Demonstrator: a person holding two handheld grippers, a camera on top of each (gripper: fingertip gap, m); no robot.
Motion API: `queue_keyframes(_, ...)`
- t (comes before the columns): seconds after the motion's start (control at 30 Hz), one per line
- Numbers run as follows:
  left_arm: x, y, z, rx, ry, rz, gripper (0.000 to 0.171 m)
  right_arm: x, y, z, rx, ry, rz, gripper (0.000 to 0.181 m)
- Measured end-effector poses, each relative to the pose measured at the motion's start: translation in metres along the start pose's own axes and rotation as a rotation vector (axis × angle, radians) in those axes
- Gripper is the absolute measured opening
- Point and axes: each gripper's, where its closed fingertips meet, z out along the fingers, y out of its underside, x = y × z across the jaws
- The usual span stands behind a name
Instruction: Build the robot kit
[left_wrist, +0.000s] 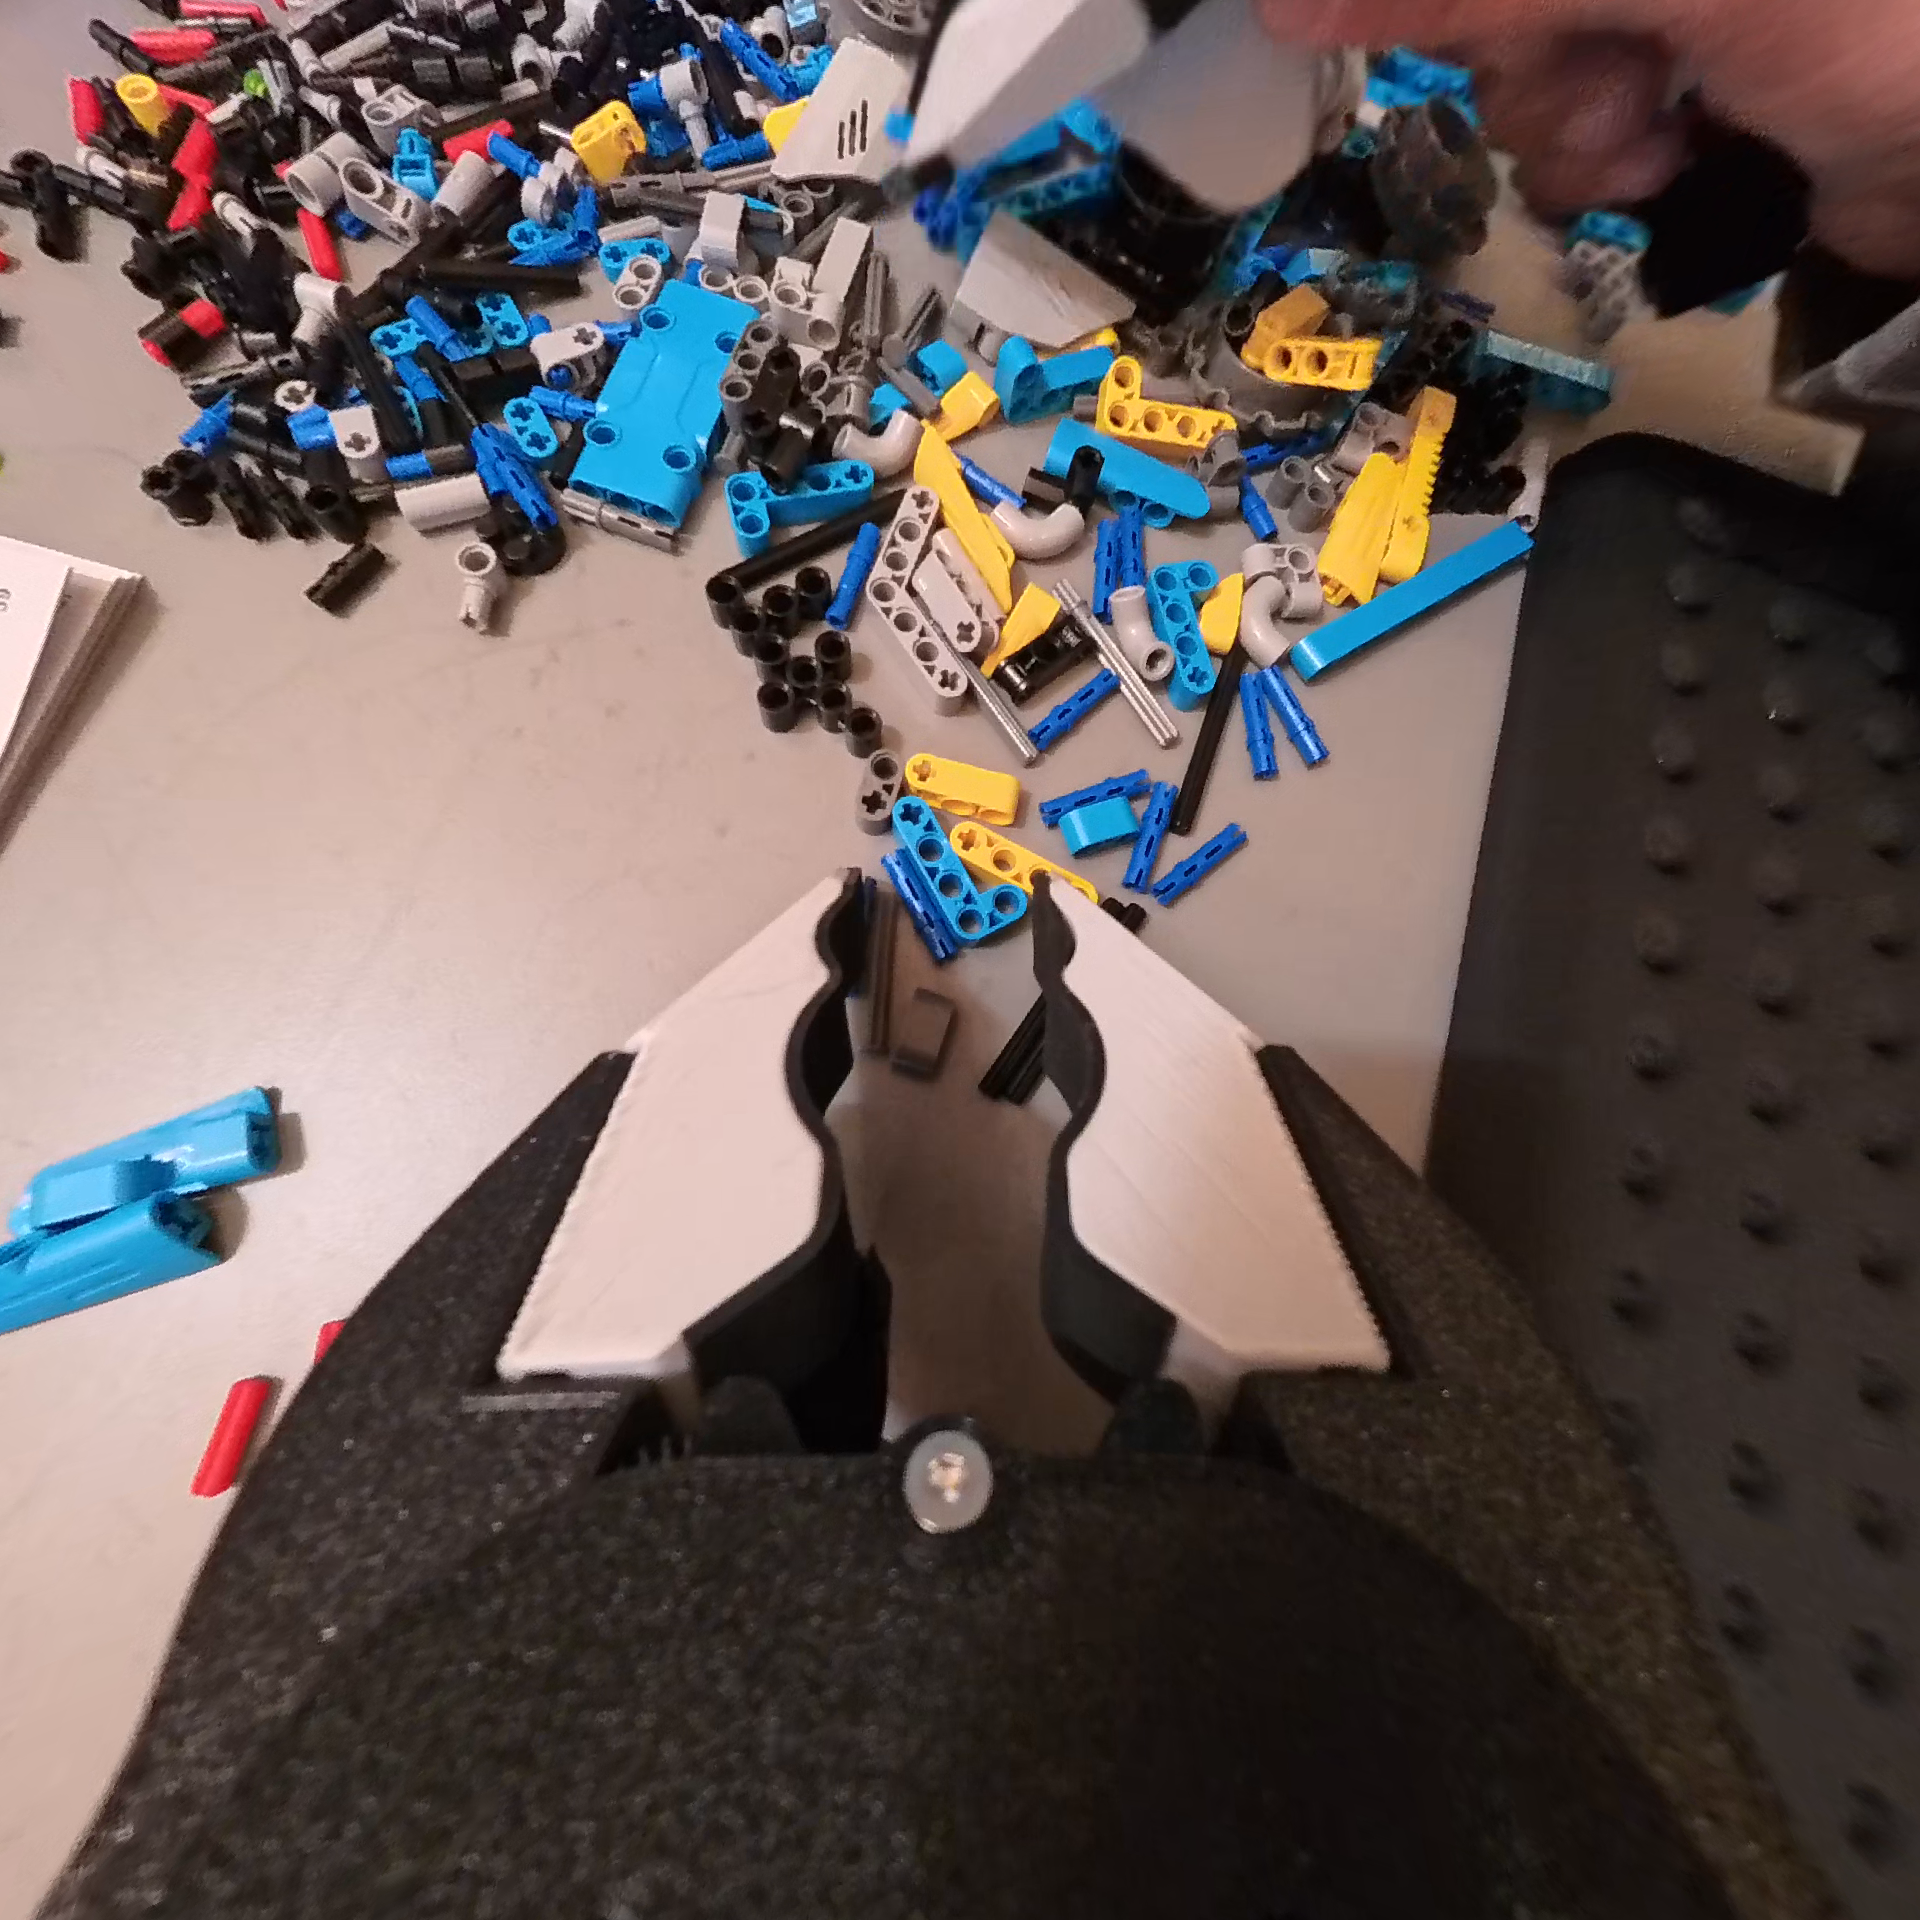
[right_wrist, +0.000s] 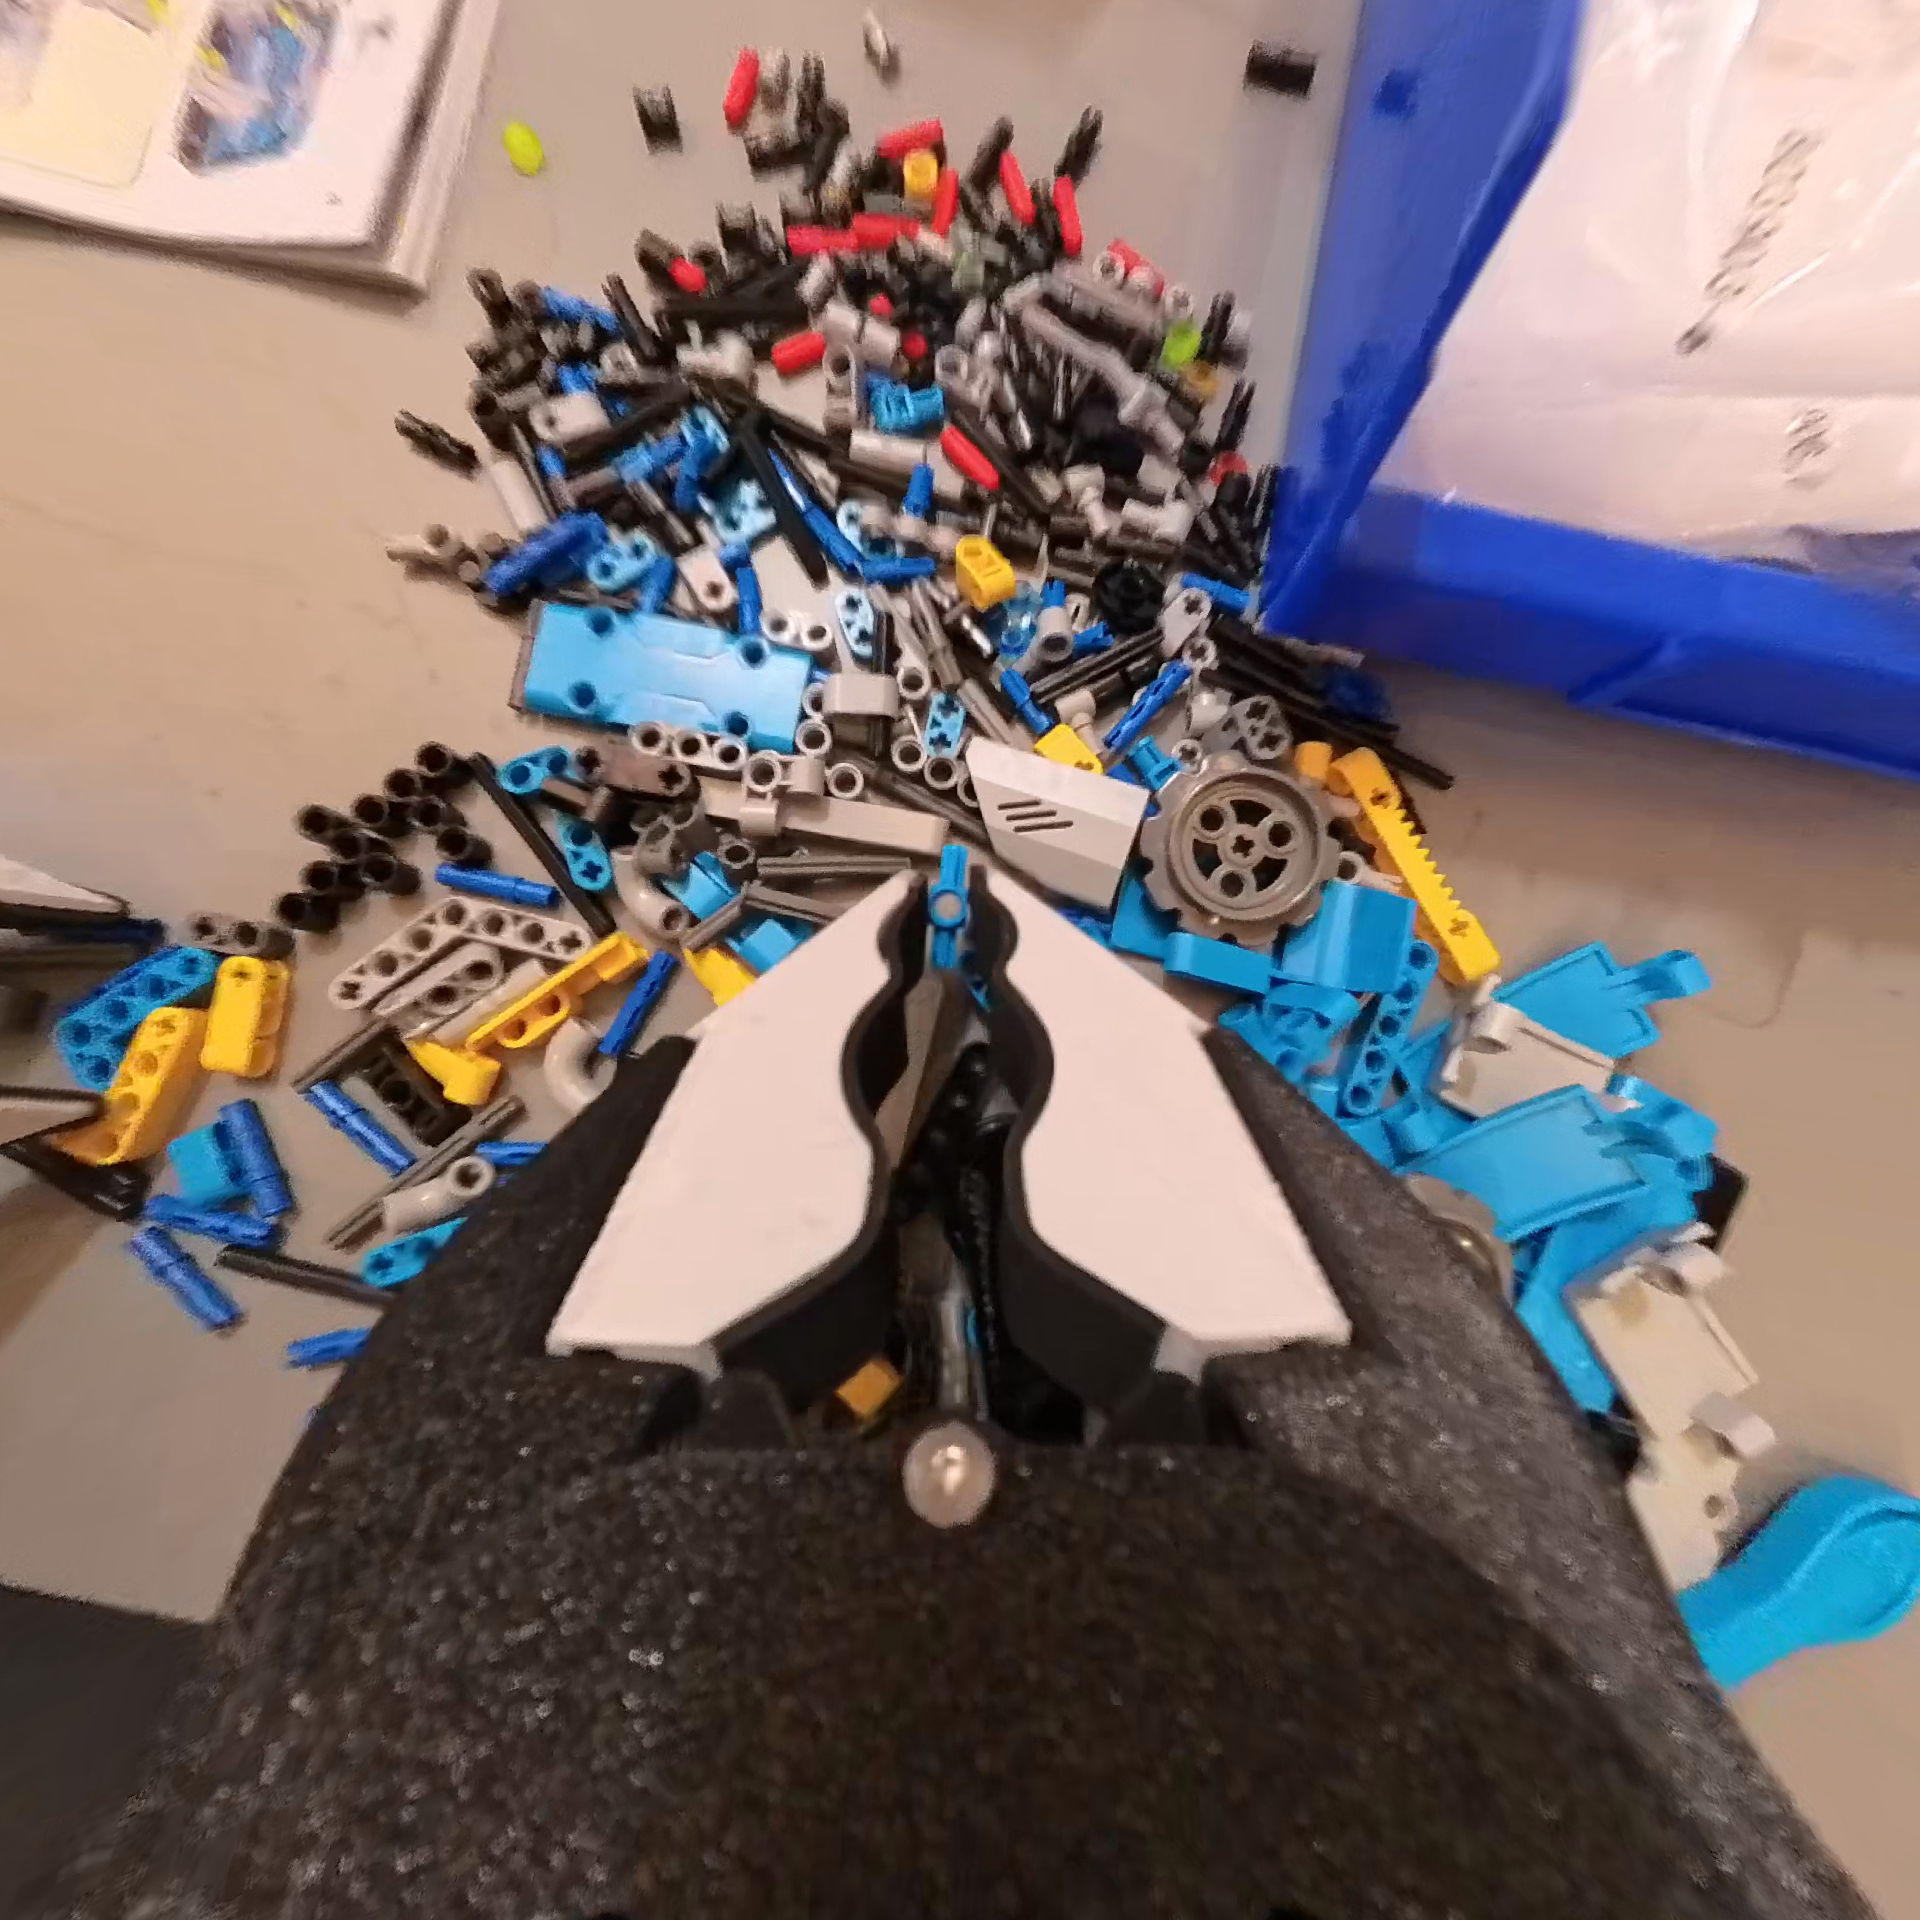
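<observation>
My left gripper (left_wrist: 945, 894) is open and low over the grey table. A light blue L-shaped beam (left_wrist: 951, 883) lies at its fingertips. A small dark grey piece (left_wrist: 923, 1031) and a black axle (left_wrist: 1023, 1060) lie between its jaws. My right gripper (right_wrist: 948, 906) is shut on a small blue connector piece (right_wrist: 948, 902), above a heap of loose building pieces (right_wrist: 831, 520). A light blue and grey built assembly (right_wrist: 1558, 1195) lies just to its right. In the left wrist view the other gripper's white fingers (left_wrist: 1216, 114) show blurred at the top, with a hand (left_wrist: 1662, 94).
A light blue panel (left_wrist: 655, 405) lies in the heap (right_wrist: 665, 675), with a grey gear wheel (right_wrist: 1236, 852) nearby. A blue bin (right_wrist: 1455, 582) stands at the right. A booklet (right_wrist: 208, 135) lies far left. A black studded mat (left_wrist: 1714, 935) borders the table. My hands' fingertips stand some 15 cm from each other. Measured from the fingertips, the grey gear wheel (right_wrist: 1236, 852) is 5 cm or so from the right gripper and 20 cm from the left.
</observation>
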Motion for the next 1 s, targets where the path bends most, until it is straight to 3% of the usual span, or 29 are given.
queue_keyframes(0.1, -0.006, -0.001, -0.001, 0.000, -0.035, -0.014, 0.032, -0.004, -0.027, -0.034, 0.149, 0.004, -0.026, 0.008)
queue_keyframes(0.17, -0.013, -0.011, -0.006, 0.058, -0.074, -0.032, 0.032, -0.028, -0.040, -0.054, 0.233, -0.071, -0.056, 0.008)
queue_keyframes(0.27, -0.017, -0.021, -0.029, 0.164, -0.067, -0.133, 0.033, -0.116, -0.030, -0.061, 0.180, -0.399, -0.116, 0.008)
queue_keyframes(0.33, -0.015, -0.017, -0.059, 0.229, -0.053, -0.228, 0.033, -0.156, -0.015, -0.054, 0.109, -0.421, -0.265, 0.008)
queue_keyframes(0.43, -0.017, 0.018, -0.110, 0.238, -0.124, -0.306, 0.033, -0.217, -0.008, -0.051, 0.049, -0.502, -0.412, 0.008)
queue_keyframes(0.53, -0.024, 0.075, -0.156, 0.156, -0.287, -0.302, 0.033, -0.270, -0.009, -0.040, -0.010, -0.614, -0.452, 0.008)
queue_keyframes(0.63, -0.029, 0.122, -0.196, 0.131, -0.426, -0.333, 0.033, -0.279, -0.010, -0.016, -0.042, -0.553, -0.467, 0.008)
queue_keyframes(0.7, -0.028, 0.146, -0.216, 0.138, -0.474, -0.385, 0.032, -0.279, -0.026, -0.005, 0.018, -0.497, -0.456, 0.008)
queue_keyframes(0.8, -0.023, 0.166, -0.240, 0.179, -0.515, -0.434, 0.033, -0.277, -0.030, 0.018, -0.053, -0.418, -0.468, 0.008)
queue_keyframes(0.93, -0.013, 0.183, -0.266, 0.212, -0.574, -0.418, 0.033, -0.281, -0.025, 0.020, -0.087, -0.415, -0.491, 0.008)
queue_keyframes(1.0, -0.006, 0.193, -0.276, 0.213, -0.596, -0.402, 0.032, -0.275, -0.022, 0.018, -0.100, -0.392, -0.481, 0.019)
